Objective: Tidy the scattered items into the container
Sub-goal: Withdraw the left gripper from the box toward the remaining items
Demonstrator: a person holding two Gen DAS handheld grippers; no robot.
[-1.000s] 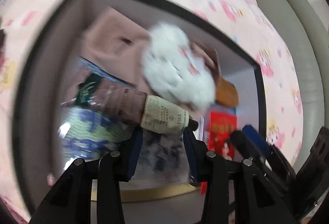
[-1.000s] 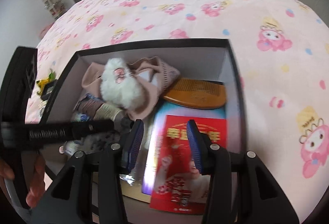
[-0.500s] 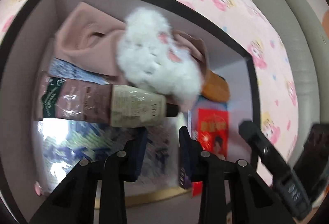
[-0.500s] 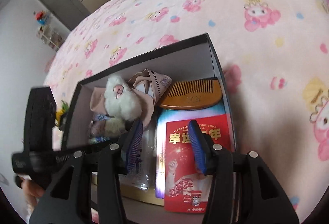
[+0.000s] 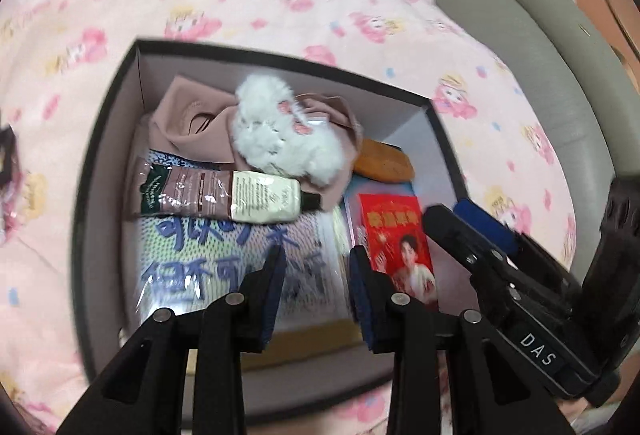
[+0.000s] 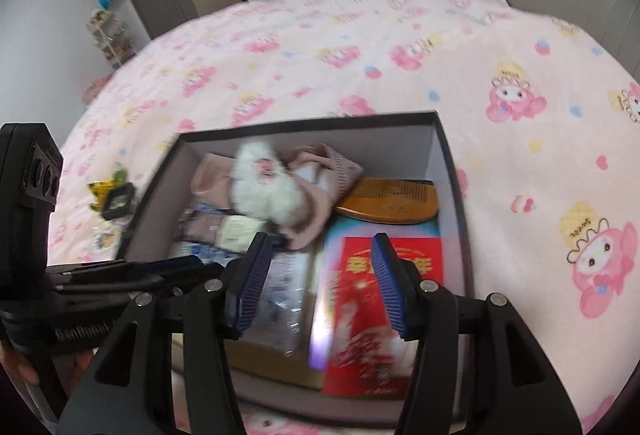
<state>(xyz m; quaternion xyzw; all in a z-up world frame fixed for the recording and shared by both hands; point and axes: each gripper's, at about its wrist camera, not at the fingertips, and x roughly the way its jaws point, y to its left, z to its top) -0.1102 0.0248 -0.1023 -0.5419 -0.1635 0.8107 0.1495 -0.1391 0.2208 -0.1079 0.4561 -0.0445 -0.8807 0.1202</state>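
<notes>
The dark-rimmed box (image 5: 100, 163) sits on a bed with a pink cartoon-print cover (image 6: 360, 47), and everything below is placed from that box. Inside it, at the far side, a white fluffy toy (image 5: 280, 131) lies on a pink cloth (image 5: 188, 123). Just nearer than the toy lies a cosmetic tube (image 5: 224, 195), on its side over a printed plastic packet (image 5: 192, 259). A wooden comb (image 6: 390, 201) rests in the far right corner, with a red envelope (image 6: 380, 307) in front of it.

The left hand-held gripper (image 5: 316, 291) hangs above the box's near edge, its jaws spread with nothing between them. The right hand-held gripper (image 6: 320, 275) hangs over the box's near right part; its jaws have just been opening and stand apart, empty.

Outside the box, just beside its left wall, 1 small yellow-and-green item (image 6: 110, 193) lies on the bed cover.
</notes>
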